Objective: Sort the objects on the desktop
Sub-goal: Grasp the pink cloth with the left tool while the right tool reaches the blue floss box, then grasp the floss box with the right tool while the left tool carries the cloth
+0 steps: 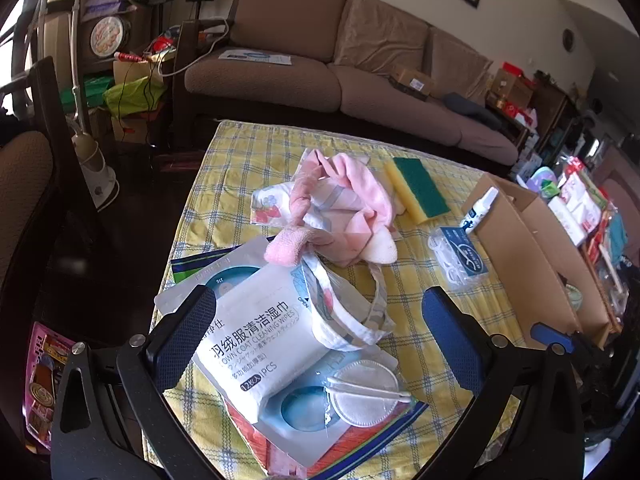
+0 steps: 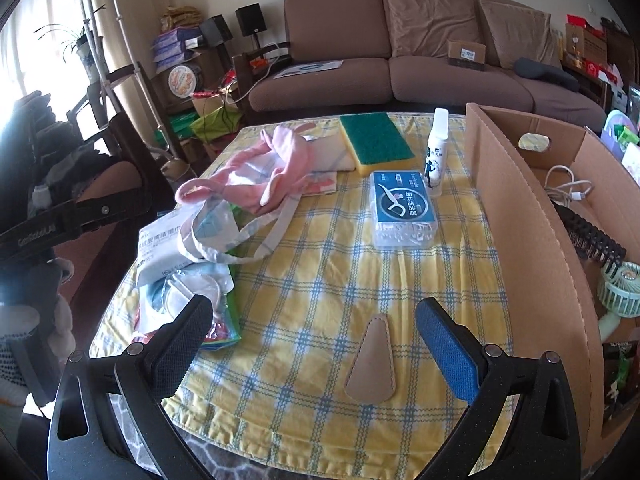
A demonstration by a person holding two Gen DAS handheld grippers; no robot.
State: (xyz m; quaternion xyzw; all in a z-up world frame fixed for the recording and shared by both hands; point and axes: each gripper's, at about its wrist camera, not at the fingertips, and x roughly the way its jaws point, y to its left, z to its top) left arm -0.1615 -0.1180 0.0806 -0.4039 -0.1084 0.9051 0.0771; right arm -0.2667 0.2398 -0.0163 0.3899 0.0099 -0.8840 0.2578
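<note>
My left gripper (image 1: 316,312) is open above a white wet-wipes pack (image 1: 256,344) that lies on a blister pack with cotton pads (image 1: 362,394). A pink and floral cloth bag (image 1: 340,208) lies behind it. My right gripper (image 2: 314,320) is open and empty above a tan leather sheath (image 2: 374,364) on the yellow checked tablecloth (image 2: 320,264). A floss-pick box (image 2: 402,210), a white spray bottle (image 2: 436,152) and a yellow-green sponge (image 2: 374,142) lie farther back. An open cardboard box (image 2: 520,216) stands at the right.
The cardboard box holds a white cable (image 2: 568,188), a black comb (image 2: 592,236) and a green fan (image 2: 620,292). A brown sofa (image 2: 400,60) stands behind the table. Chairs (image 1: 28,184) and clutter lie to the left; shelves of goods (image 1: 576,200) to the right.
</note>
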